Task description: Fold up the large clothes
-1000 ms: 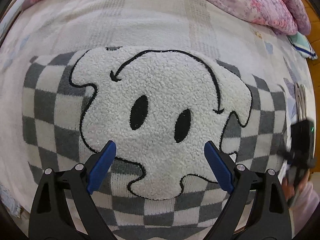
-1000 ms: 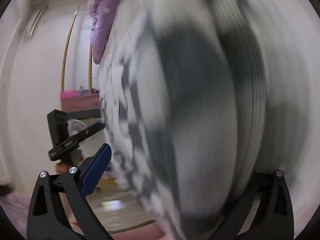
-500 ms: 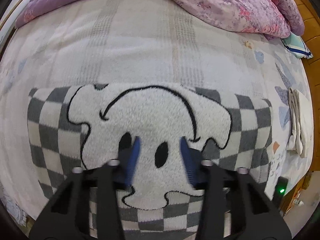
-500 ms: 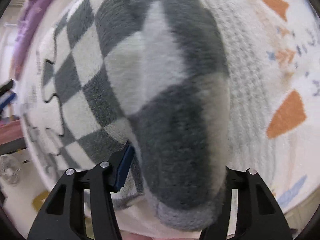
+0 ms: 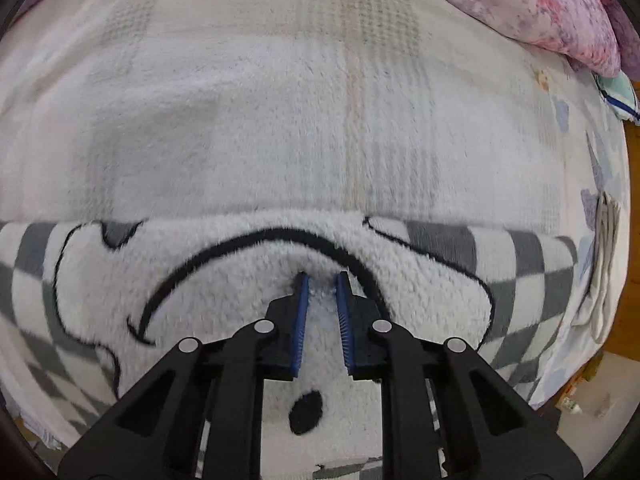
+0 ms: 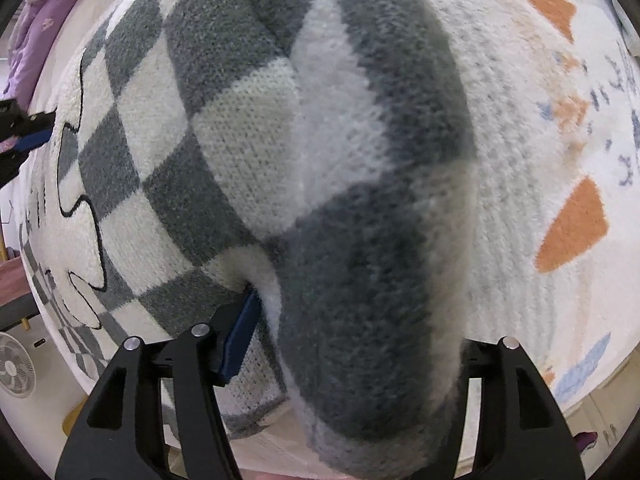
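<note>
A grey-and-white checkered sweater (image 5: 440, 280) with a fluffy white cartoon face lies folded on the bed. My left gripper (image 5: 320, 280) is pinched on the fluffy white patch near the fold's far edge, its blue pads (image 5: 303, 308) close together with fabric between them. In the right wrist view the sweater (image 6: 320, 160) bulges up close. My right gripper (image 6: 344, 308) is shut on a thick bunch of it; only the left blue pad (image 6: 240, 332) shows, the other is buried under the cloth. The left gripper also shows at the right wrist view's left edge (image 6: 24, 132).
The sweater rests on a white fleece blanket (image 5: 280, 120) over the bed. A pink floral quilt (image 5: 540, 8) lies at the far right. A small folded light cloth (image 5: 604, 264) sits at the bed's right edge. A fan (image 6: 16, 364) stands on the floor.
My left gripper has moved forward over the face patch and closed from wide open to a pinch on it. The right gripper has closed on the sweater's bunched edge.
</note>
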A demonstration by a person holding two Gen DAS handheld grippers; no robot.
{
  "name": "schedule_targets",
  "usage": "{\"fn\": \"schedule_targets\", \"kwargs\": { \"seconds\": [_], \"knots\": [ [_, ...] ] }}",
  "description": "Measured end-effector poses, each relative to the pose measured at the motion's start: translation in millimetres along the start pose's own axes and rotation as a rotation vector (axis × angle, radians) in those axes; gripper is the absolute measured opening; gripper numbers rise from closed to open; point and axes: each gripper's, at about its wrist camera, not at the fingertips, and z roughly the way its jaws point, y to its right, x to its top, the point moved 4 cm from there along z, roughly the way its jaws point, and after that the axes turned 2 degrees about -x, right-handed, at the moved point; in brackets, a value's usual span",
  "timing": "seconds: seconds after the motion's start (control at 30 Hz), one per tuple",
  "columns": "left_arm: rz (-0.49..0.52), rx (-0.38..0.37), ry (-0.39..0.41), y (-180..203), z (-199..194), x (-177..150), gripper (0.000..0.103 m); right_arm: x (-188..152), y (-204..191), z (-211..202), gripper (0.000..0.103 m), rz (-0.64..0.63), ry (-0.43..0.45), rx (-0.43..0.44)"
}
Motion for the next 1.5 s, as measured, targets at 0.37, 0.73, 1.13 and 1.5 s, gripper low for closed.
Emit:
{"fn": "schedule_targets", "kwargs": {
  "seconds": [0.37,0.73,1.13,1.5],
  "knots": [
    [-0.04,0.041,-0.283,-2,18,-10,0.016,-8,-14,8,0.061,-0.03,-0.005,0.018],
    [-0.153,0.197,-0.382,-6,27,-20,0.014,-8,-16,19,0.065,-0.021,0.01,0.008],
    [-0.065,0.152,-0.339,-7,12,-81,0.012,-11,-11,30,0.068,0.012,0.02,0.04],
    [-0.198,-0.165,-0.306,-56,26,-167,0.003,-17,-17,44,0.073,0.035,0.078,0.017]
  ]
}}
